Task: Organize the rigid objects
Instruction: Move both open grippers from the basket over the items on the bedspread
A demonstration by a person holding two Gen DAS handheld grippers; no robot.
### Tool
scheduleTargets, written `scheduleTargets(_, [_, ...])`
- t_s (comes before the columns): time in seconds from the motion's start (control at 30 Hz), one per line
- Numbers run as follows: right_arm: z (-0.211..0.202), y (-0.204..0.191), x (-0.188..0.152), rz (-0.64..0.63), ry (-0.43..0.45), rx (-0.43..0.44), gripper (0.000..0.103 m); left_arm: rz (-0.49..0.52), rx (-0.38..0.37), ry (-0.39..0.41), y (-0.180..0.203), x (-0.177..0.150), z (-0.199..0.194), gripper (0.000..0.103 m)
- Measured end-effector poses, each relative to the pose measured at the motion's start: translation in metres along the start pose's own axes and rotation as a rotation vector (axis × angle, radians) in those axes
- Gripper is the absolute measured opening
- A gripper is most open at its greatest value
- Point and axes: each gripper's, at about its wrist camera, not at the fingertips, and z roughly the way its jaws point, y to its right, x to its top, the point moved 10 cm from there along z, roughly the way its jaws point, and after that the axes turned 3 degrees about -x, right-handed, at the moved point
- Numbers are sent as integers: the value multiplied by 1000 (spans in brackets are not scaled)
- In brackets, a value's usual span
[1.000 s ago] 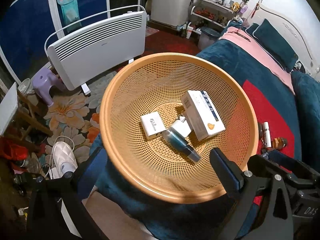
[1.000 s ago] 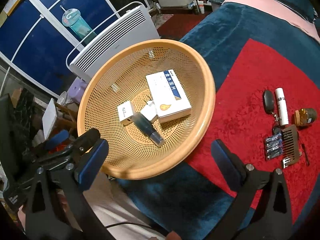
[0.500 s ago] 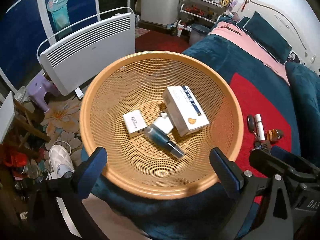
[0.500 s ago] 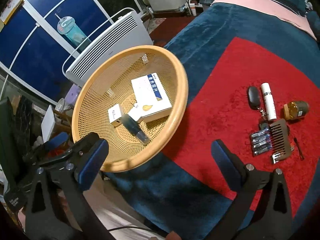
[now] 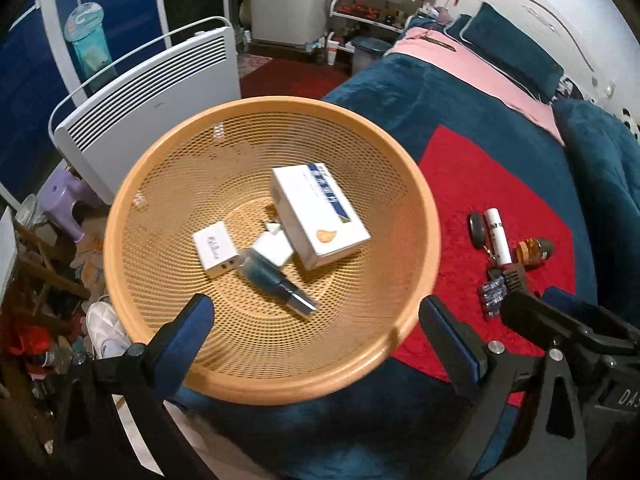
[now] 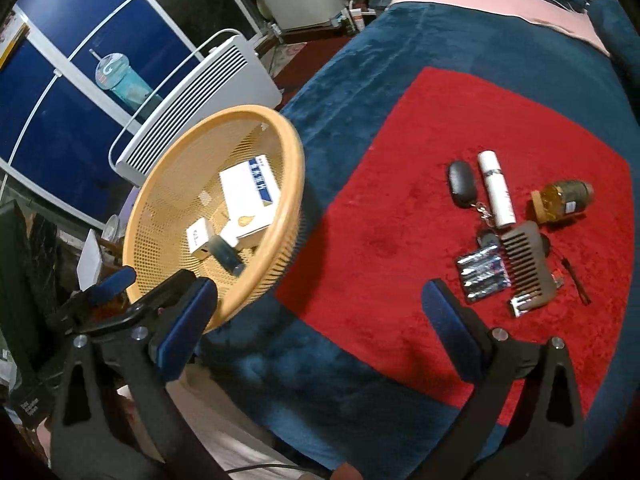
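Observation:
An orange mesh basket point(image 5: 416, 216) point(image 6: 296, 184) sits on the blue bedspread and holds a large white box point(image 5: 318, 214), a small white box point(image 5: 214, 248), a white charger point(image 5: 272, 249) and a teal bottle point(image 5: 276, 282). On the red cloth point(image 6: 400, 200) lie a black key fob point(image 6: 462, 184), a white tube point(image 6: 496, 188), an amber jar point(image 6: 564, 200), a brown comb point(image 6: 526, 264) and a battery pack point(image 6: 482, 274). My left gripper point(image 5: 316, 336) is open and empty over the basket's near rim. My right gripper point(image 6: 320, 320) is open and empty above the cloth's near edge.
A white panel heater point(image 5: 148, 100) stands on the floor behind the basket. A pink blanket point(image 5: 480, 64) and blue pillows point(image 5: 516, 48) lie at the bed's far end. A purple stool point(image 5: 68, 200) and shoes point(image 5: 104, 328) are on the floor at left.
Both grippers have pulled back and to the right. The basket has slid left in both views and the objects on the red cloth have come closer. Both stay open.

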Motion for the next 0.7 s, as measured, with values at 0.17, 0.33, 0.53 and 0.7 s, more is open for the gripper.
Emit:
scheduleTargets(0.17, [-2, 23, -2, 41, 0, -17, 103, 38, -10, -13, 19, -1, 7, 102])
scheduleTargets(0.33, [-4, 42, -5, 72, -2, -34, 103, 68, -21, -24, 38, -2, 12, 102])
scheduleTargets(0.53, [-11, 70, -7, 117, 1, -56, 103, 116, -44, -24, 66, -3, 14, 102])
scheduleTargets(0.7, [-17, 107, -8, 176, 13, -93, 103, 172, -92, -24, 100, -5, 18, 102])
